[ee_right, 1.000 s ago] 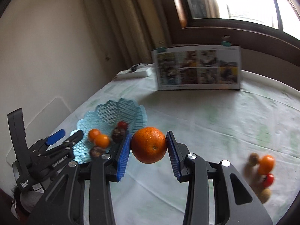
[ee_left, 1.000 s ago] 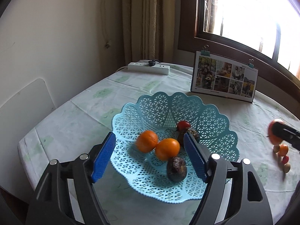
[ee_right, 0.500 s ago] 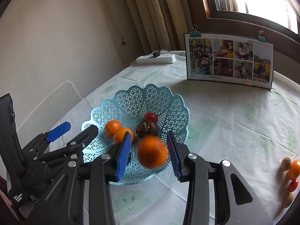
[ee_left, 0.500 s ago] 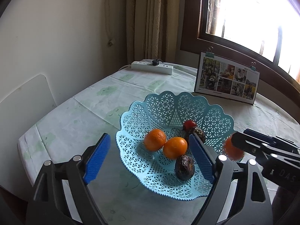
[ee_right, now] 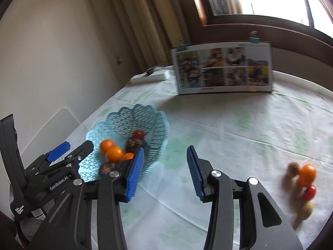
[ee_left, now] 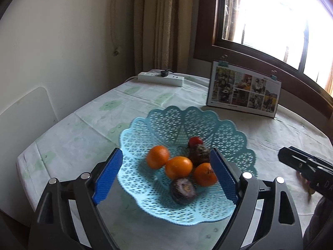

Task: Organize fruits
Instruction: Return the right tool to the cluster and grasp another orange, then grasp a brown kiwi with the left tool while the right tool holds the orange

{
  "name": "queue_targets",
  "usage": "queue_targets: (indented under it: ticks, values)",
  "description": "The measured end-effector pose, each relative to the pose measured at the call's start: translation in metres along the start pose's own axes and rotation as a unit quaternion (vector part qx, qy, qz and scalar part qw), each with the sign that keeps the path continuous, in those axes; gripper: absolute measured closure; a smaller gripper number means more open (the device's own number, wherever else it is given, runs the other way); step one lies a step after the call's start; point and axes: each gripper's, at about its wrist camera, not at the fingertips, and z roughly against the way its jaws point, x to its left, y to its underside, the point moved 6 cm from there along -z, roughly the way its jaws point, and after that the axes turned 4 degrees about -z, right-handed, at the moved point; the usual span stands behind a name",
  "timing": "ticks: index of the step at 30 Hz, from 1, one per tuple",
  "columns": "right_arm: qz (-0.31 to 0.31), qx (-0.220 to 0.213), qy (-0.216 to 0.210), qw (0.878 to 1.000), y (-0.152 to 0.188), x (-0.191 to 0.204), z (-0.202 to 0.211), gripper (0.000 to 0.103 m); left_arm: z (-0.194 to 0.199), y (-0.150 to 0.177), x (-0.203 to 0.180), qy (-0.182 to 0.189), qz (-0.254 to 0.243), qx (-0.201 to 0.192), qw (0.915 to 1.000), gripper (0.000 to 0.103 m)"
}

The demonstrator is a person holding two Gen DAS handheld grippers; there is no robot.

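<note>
A: What could go wrong from here?

B: Take the blue basket (ee_left: pixel 183 125) as the landmark, working left to right. The left gripper (ee_left: pixel 164 173) hovers at its near rim with its jaws spread wide and nothing between them. If it drops or pushes forward, I'd expect it to nudge the light lattice basket across the counter (ee_right: pixel 239 125).

A: And to the right of the basket?

B: The right gripper (ee_right: pixel 165 171) is over bare cloth just right of it, jaws spread and empty. The loose fruits lie well to the basket's right: a small brown fruit (ee_right: pixel 293 169) touching an orange fruit (ee_right: pixel 307 175), a red tomato (ee_right: pixel 309 192) below that, and a tan fruit (ee_right: pixel 305 208) nearest. They are round and clustered, so a clumsy reach could knock a neighbour rolling towards the counter's edge.

A: What's in the basket?

B: Left to right: one orange (ee_left: pixel 157 156), a second orange (ee_left: pixel 179 167), a third orange (ee_left: pixel 205 174), with a dark fruit (ee_left: pixel 183 190) in front. Behind sit another dark fruit (ee_left: pixel 199 154) and a small red one (ee_left: pixel 195 141). It is getting crowded, so a dropped fruit might bounce out.
</note>
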Motion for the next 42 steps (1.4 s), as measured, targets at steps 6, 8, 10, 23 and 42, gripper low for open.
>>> queue_targets:
  ticks: [6,8,10,23,42]
  values:
    - [-0.03,-0.02,0.041,0.998,-0.002,-0.047,0.022,0.059,0.001,-0.001,-0.026,0.019,-0.017,-0.001,0.9997,0.015]
    - [-0.039,-0.022,0.053,0.998,-0.002,-0.061,0.025,0.059,0.002,0.0,-0.035,0.025,-0.024,-0.001,0.9994,0.011]
    - [-0.048,-0.023,0.07,0.996,0.001,-0.08,0.031,0.059,0.003,0.0,-0.044,0.031,-0.031,-0.003,0.999,0.011]
    - [-0.096,-0.019,0.156,0.983,0.022,-0.188,0.061,0.059,0.005,-0.001,-0.089,0.055,-0.062,-0.002,0.9965,0.01]
    - [-0.109,0.029,0.117,0.987,0.025,-0.212,0.024,0.056,-0.001,0.003,-0.141,0.076,-0.107,0.011,0.9914,0.01]
